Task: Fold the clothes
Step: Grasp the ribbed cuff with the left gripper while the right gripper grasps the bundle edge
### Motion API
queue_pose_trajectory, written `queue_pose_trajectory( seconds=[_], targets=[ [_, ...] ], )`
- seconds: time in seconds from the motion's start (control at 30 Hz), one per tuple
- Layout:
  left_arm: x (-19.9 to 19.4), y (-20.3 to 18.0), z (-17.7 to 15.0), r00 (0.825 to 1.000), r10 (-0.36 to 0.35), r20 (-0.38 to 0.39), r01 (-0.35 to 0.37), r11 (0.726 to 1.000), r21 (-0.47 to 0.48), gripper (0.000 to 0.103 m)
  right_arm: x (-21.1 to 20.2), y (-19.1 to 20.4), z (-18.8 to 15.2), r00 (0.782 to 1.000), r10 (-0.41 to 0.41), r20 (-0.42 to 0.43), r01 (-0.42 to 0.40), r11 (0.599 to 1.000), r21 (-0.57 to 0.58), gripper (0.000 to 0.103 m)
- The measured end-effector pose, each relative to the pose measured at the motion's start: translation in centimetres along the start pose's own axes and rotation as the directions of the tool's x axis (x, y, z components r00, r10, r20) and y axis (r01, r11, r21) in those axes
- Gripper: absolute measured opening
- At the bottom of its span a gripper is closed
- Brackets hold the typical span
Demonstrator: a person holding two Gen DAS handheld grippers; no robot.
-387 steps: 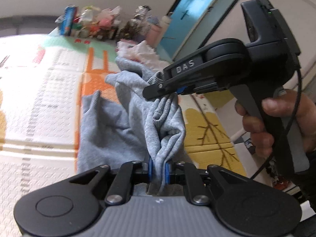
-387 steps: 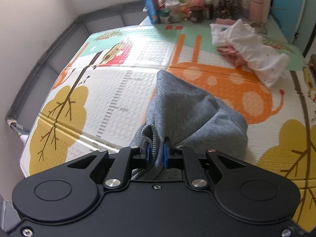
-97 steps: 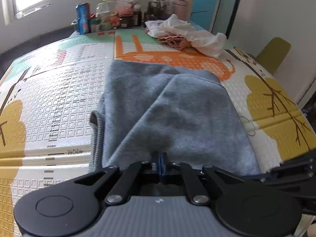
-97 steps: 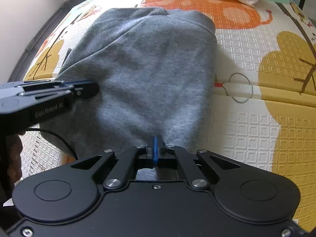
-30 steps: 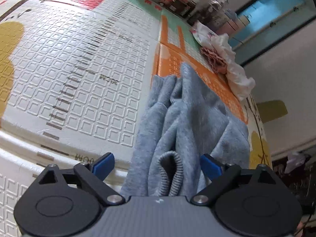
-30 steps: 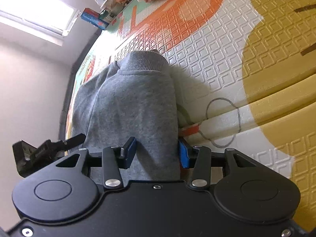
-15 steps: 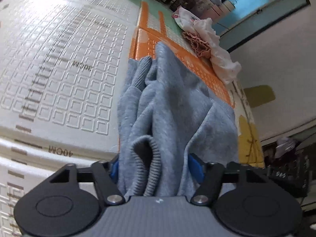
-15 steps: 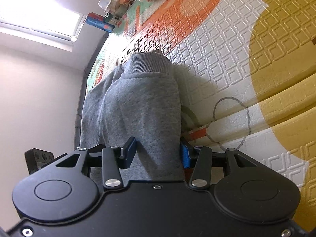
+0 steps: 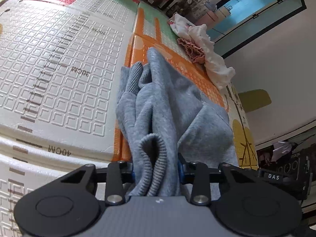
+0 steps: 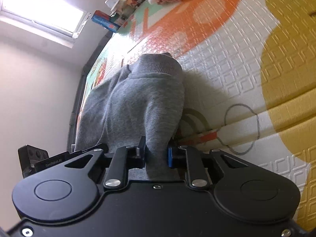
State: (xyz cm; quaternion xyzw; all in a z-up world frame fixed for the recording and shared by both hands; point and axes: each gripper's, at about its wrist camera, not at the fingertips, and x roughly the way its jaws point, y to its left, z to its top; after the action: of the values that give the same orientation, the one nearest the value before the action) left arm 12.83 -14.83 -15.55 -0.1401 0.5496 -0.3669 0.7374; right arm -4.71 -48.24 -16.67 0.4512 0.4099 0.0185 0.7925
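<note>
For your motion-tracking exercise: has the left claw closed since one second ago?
Yes. The left claw, spread wide on either side of the grey sweatshirt a second ago, has closed inward and now pinches its ribbed edge over the play mat.

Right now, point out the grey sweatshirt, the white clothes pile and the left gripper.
grey sweatshirt (image 9: 177, 106), left wrist view, on the bunched body fabric.
white clothes pile (image 9: 215, 67), left wrist view, on the white cloth's lower folds.
left gripper (image 9: 156, 169), left wrist view, midway between fingertips.

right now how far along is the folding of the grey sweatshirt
Done: little that shows; the grey sweatshirt lies bunched on the play mat, not flat. In hand: left tongs pinch a ribbed edge, right tongs clamp another bunch. Left: the fold itself, and the white and pink clothes beyond.
</note>
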Motion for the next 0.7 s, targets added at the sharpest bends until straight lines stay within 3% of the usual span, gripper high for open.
queue_pose_trajectory(
  seconds=[0.37,0.7],
  targets=[
    [-5.1,-0.6,0.3,0.99,0.051,0.131,-0.055,0.998,0.027,0.033,0.2,7.0,1.4,0.999,0.034,-0.01,-0.035,0.98,-0.194,0.017],
    [-13.5,2.1,1.2,0.942,0.175,0.287,-0.156,0.984,-0.087,0.033,4.8,16.9,2.7,0.989,0.108,-0.1,-0.136,0.927,-0.35,0.017]
  ],
)
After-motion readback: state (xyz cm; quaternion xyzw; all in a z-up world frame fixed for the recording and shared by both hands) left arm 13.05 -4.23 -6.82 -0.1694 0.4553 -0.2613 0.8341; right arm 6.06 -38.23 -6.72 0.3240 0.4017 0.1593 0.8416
